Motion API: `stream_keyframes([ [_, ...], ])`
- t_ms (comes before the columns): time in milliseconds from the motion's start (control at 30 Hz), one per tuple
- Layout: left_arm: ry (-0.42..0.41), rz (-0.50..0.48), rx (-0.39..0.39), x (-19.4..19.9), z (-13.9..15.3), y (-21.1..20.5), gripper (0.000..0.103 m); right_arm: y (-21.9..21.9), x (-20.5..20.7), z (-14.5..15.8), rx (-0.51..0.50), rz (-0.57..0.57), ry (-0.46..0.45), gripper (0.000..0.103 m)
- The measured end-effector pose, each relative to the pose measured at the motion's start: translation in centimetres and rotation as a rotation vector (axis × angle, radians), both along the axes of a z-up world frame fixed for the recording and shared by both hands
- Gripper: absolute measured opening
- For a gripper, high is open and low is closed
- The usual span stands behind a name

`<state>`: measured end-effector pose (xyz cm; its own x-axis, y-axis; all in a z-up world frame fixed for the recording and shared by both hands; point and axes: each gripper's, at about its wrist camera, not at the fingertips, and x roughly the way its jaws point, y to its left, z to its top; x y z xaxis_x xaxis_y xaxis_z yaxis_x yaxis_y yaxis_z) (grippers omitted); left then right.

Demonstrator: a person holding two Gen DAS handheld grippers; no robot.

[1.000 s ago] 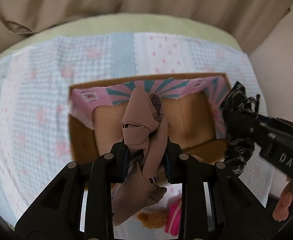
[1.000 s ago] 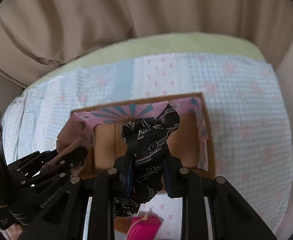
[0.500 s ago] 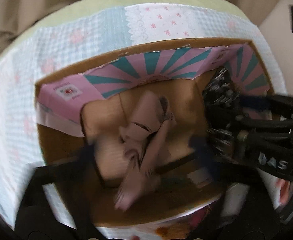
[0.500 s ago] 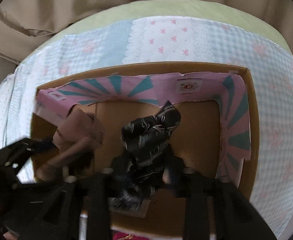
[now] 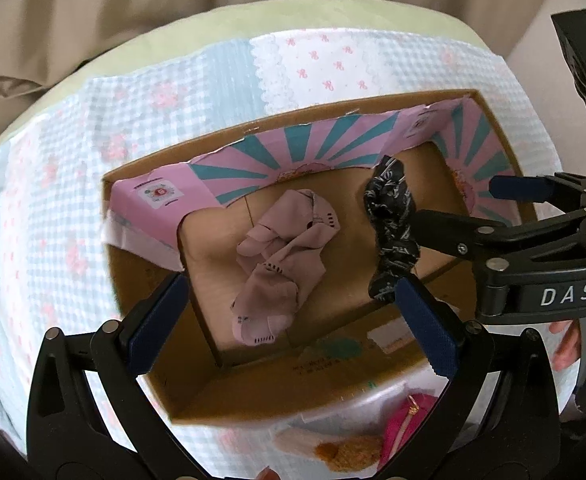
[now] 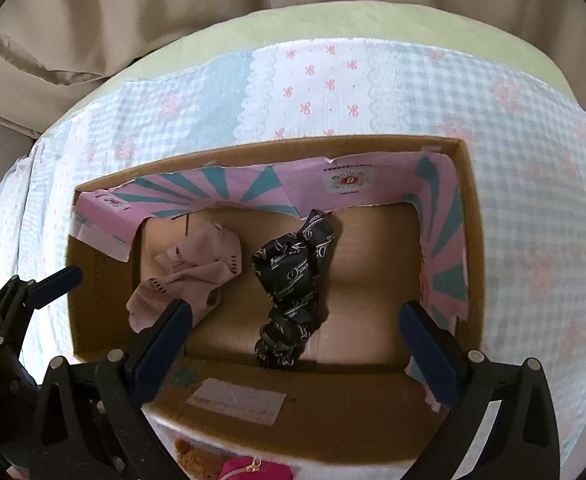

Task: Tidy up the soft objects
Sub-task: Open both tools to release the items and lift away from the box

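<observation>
An open cardboard box [image 5: 333,116] with a pink-and-teal lining sits on the bed. Inside it lie a crumpled pale pink cloth [image 5: 285,256] and a black scarf [image 5: 393,232] with white lettering. My left gripper [image 5: 293,320] hovers open over the pink cloth, touching nothing. In the right wrist view the black scarf [image 6: 293,288] rests on the box floor, and the jaws of my right gripper [image 6: 297,328] are opening wide around it, pads clear of it. The pink cloth [image 6: 189,276] lies to its left, near the left gripper's fingers [image 6: 53,282].
A checked blue-and-pink bedspread [image 5: 73,208] covers the green mattress [image 6: 373,24], with beige curtains [image 6: 133,12] behind. In front of the box lie a brown plush toy [image 5: 349,454] and a bright pink pouch [image 5: 405,432]. A person's fingertip [image 5: 565,344] shows under the right gripper.
Both grippers sank toward the box and went from shut to open. The pink cloth and the black scarf dropped from the jaws onto the box floor.
</observation>
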<state>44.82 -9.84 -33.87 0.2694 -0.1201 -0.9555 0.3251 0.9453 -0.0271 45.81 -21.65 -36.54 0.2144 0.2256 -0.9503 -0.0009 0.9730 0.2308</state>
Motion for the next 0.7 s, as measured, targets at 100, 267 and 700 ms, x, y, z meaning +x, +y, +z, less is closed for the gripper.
stream_keyframes([
  [100, -0.01, 0.022, -0.019, -1.1, 1.4, 0.5, 0.103, -0.2, -0.9, 1.1, 0.008, -0.001, 0.0, 0.103],
  [267, -0.045, 0.043, -0.032, -2.5, 4.7, 0.8, 0.103, -0.4, -2.5, 4.1, 0.018, -0.019, -0.049, 0.103],
  [700, -0.219, 0.128, -0.062, -11.0, 17.3, 3.1, 0.103, -1.1, -11.1, 17.0, -0.011, -0.046, -0.239, 0.103],
])
